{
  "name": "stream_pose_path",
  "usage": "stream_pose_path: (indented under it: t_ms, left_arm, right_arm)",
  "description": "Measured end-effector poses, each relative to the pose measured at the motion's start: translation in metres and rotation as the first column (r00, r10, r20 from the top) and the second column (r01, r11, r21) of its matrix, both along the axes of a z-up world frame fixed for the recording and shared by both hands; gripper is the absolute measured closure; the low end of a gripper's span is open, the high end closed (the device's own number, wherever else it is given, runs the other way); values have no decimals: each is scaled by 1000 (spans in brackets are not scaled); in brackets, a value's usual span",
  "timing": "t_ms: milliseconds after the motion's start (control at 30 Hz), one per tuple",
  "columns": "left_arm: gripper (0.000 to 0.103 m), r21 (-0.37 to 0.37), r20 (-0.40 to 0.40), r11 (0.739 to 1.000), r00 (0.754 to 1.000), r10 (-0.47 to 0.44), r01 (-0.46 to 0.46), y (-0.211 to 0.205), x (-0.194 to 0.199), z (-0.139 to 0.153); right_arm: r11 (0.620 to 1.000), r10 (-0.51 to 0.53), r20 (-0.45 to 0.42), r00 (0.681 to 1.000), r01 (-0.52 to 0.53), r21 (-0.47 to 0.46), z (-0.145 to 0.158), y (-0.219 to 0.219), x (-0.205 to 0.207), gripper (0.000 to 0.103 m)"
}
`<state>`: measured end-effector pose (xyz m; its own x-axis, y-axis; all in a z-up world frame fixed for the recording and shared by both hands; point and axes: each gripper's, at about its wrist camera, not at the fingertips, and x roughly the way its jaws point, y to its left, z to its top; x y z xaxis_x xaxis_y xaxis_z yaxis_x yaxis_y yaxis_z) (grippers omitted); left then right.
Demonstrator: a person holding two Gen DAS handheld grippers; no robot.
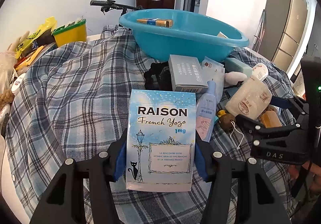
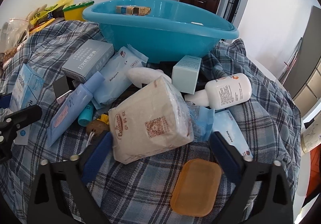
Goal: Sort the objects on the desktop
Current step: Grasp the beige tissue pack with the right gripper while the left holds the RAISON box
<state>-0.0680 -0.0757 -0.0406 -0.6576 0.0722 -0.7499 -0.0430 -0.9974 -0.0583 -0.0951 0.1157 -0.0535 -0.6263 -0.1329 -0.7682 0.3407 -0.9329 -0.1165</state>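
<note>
**Left clamped on the RAISON box, right straddling the tissue pack**

Your left gripper (image 1: pixel 160 161) is grasping the RAISON box (image 1: pixel 161 139), holding it upright over the plaid cloth (image 1: pixel 76 87), blue pads pressing on both side faces. At 12 o'clock from it, the grey box (image 1: pixel 185 72) is lying in front of the blue basin (image 1: pixel 180 39), which is holding a tan carton (image 1: pixel 154 22). At 2 o'clock, the pale tube (image 1: pixel 206 111) is lying just beside the box.

Your right gripper (image 2: pixel 160 143) is sitting unclenched around the tissue pack (image 2: pixel 148 117); only the left pad is touching, and the right pad is standing apart. The orange soap (image 2: pixel 195 186) is lying at 5 o'clock from the pack, the white bottle (image 2: pixel 226 91) at 2 o'clock.
</note>
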Motion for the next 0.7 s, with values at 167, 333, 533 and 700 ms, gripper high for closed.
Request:
stream_pose_path:
  t_ms: [167,333,533,700]
  left_arm:
    - [44,2,-2,1000,1000,3,-3,1,1,1]
    - [44,10,-13,1000,1000,6,-6,0,4,5]
    - [44,18,-19,1000,1000,3,-3,0,5,8]
    - [44,30,-20,1000,1000,2,-1,1,4,8]
  right_arm:
    - [990,-18,22,1000,21,-140,10,19,-2,72]
    - [983,4,-10,1000,-6,-183,21,22,5,81]
    - [975,-5,78,997,22,-222,11,17,-6,28]
    - [947,-60,80,995,82,-309,18,12,-7,8]
